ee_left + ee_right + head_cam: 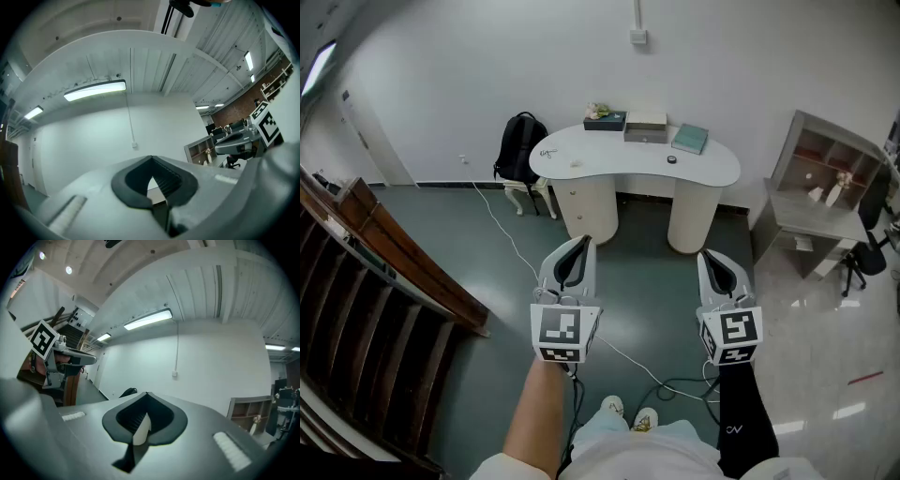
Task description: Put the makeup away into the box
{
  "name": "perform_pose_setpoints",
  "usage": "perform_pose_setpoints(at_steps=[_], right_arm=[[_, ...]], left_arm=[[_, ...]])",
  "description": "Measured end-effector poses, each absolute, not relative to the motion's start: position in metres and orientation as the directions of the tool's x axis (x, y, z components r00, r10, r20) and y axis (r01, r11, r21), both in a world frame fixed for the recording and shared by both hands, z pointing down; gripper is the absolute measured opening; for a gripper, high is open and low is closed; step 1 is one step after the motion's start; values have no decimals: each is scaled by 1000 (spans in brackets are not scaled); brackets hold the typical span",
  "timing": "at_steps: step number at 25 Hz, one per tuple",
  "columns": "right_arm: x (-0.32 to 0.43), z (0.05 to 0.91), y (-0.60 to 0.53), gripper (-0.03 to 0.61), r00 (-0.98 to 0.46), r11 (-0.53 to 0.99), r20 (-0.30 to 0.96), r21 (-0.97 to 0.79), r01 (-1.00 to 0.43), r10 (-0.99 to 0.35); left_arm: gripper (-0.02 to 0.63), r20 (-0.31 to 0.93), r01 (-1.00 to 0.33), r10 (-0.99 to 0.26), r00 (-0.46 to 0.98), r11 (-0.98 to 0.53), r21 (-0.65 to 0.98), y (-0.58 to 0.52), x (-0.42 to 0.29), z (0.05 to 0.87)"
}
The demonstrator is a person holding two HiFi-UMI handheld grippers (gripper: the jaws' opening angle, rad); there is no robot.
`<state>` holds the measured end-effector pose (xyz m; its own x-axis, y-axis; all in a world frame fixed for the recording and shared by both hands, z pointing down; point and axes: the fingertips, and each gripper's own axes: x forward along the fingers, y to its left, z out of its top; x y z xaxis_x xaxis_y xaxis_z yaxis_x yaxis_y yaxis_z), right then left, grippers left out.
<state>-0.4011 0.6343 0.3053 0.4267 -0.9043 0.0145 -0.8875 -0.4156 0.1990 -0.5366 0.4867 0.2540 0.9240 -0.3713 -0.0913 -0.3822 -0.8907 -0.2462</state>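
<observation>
While the person stands well back from the curved white surface (637, 164), the head view shows both tools held out over the grey-green floor, far from anything on it. The left tool (577, 242) and the right tool (712, 258) point toward the surface, level with each other and apart. On the surface's far edge a dark box (606, 121) with small pale items on top, too small to name, touches a grey box (646, 128). A teal notebook (690, 139) lies just right of the grey box, and a small dark round item (672, 159) sits in front of them. A black backpack (520, 145) rests on a chair at the surface's left end. An open shelf unit (825, 178) stands to the right, wooden stairs (384, 272) run along the left, and a white cable (511, 244) trails across the floor.

The left gripper view looks up at a white wall and a ceiling light; the left tool's jaws meet at their tips with nothing between them, and the right tool shows at the right edge.

The right gripper view shows the right tool's jaws likewise pressed together and empty, with the left tool and the stairs at the left.
</observation>
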Motion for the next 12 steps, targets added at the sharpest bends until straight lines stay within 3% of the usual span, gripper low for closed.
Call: perform_pose_setpoints(at_steps=[12], right_arm=[[-399, 305, 584, 29, 473, -462, 26, 173, -870, -881]], left_arm=[[5, -67, -349, -343, 937, -910, -222, 427, -533, 261]])
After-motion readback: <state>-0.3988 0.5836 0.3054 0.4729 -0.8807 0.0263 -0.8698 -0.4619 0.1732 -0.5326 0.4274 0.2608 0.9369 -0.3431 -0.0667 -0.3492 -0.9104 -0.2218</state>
